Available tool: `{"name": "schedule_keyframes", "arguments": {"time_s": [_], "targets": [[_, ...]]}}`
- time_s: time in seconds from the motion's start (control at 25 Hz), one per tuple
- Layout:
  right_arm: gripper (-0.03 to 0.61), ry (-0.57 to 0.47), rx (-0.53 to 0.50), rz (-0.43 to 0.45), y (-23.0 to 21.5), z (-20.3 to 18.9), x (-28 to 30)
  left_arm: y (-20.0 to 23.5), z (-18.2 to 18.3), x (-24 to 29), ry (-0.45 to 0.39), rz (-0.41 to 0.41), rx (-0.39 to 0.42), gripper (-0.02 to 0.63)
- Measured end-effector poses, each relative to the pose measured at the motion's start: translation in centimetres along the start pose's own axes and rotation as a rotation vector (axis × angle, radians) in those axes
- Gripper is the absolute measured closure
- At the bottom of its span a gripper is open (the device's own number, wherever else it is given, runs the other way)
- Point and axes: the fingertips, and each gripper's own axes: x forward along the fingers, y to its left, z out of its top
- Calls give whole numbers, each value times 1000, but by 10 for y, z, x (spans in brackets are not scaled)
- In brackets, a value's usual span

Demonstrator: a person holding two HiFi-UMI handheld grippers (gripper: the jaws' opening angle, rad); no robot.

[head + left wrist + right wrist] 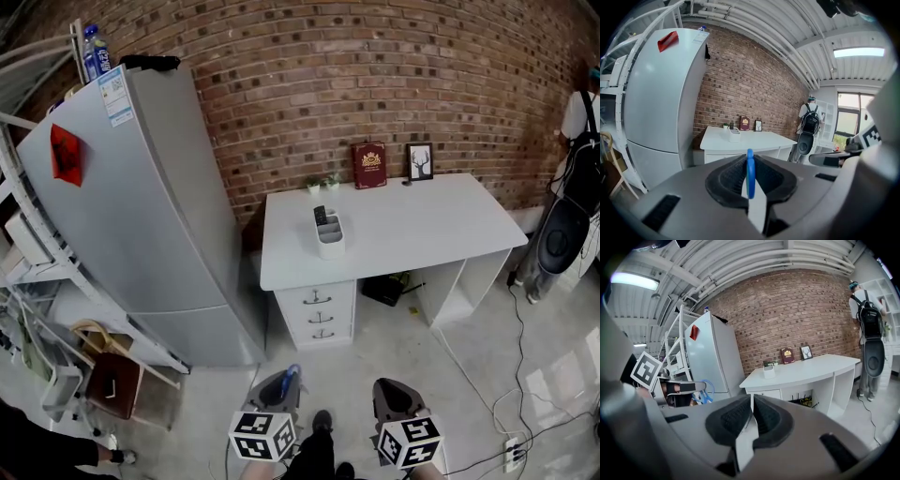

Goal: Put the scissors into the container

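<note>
Blue-handled scissors (750, 174) are clamped edge-on between the jaws of my left gripper (750, 161), which is shut on them. In the head view that gripper (281, 386) hangs low over the floor, the blue handle (292, 372) poking from its tip. The right gripper view shows the scissors' blue loops (705, 392) beside the left gripper. My right gripper (752, 404) is shut with nothing in it; it is also low (394, 398). A white container (329, 236) holding a dark item stands on the white desk (441, 230), far ahead of both grippers; it shows in both gripper views (734, 135) (769, 371).
A tall grey fridge (141, 216) stands left of the desk, with white shelving and a chair (108, 380) further left. A red book (369, 165), a framed picture (419, 161) and small plants sit along the brick wall. A person with a backpack (581, 178) stands right; cables and a power strip (513, 453) lie on the floor.
</note>
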Motion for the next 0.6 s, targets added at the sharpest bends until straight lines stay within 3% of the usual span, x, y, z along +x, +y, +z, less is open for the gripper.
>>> {"name": "schedule_keyframes", "arguments": {"time_s": [0.6], "targets": [[575,23,12,-70,-37,56,148,88,61,139,0,-45,-23,569]]}}
